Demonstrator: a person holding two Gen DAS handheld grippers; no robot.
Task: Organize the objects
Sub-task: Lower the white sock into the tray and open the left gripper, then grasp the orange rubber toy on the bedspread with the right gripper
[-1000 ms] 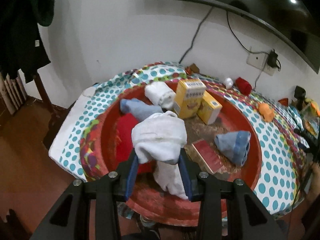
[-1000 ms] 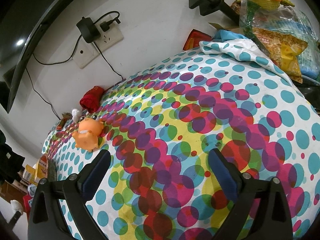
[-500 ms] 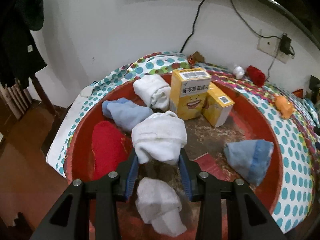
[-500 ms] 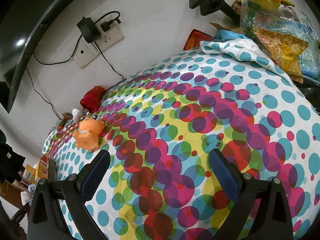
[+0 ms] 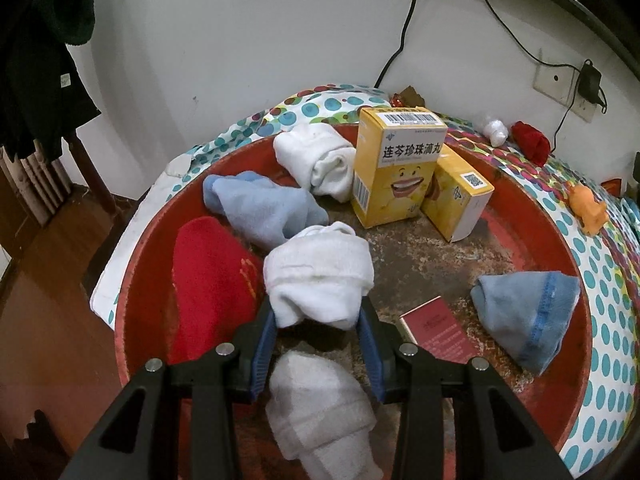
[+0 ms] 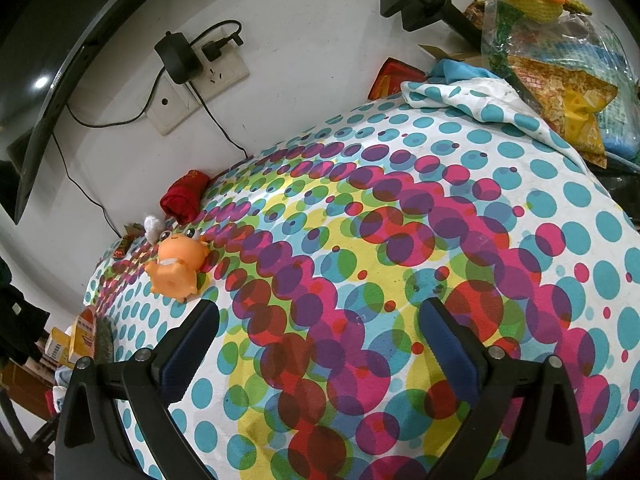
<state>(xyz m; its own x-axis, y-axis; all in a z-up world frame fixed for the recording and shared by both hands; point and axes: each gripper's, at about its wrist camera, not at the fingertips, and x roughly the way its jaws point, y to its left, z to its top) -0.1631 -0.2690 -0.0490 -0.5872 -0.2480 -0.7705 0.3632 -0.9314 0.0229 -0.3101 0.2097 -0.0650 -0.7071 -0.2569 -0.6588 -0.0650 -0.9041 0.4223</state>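
The left gripper point(image 5: 318, 322) sits low in the centre of its frame, its jaws easing apart with a rolled white sock point(image 5: 318, 272) between the blue pads; the sock's lower edge meets both pads. The roll lies with its long axis across the frame, left to right, over the red basin point(image 5: 516, 200). A second white sock point(image 5: 320, 412) lies below it. The right gripper point(image 6: 318, 354) hangs with jaws wide apart and nothing between them, over the dotted cloth point(image 6: 400, 240)
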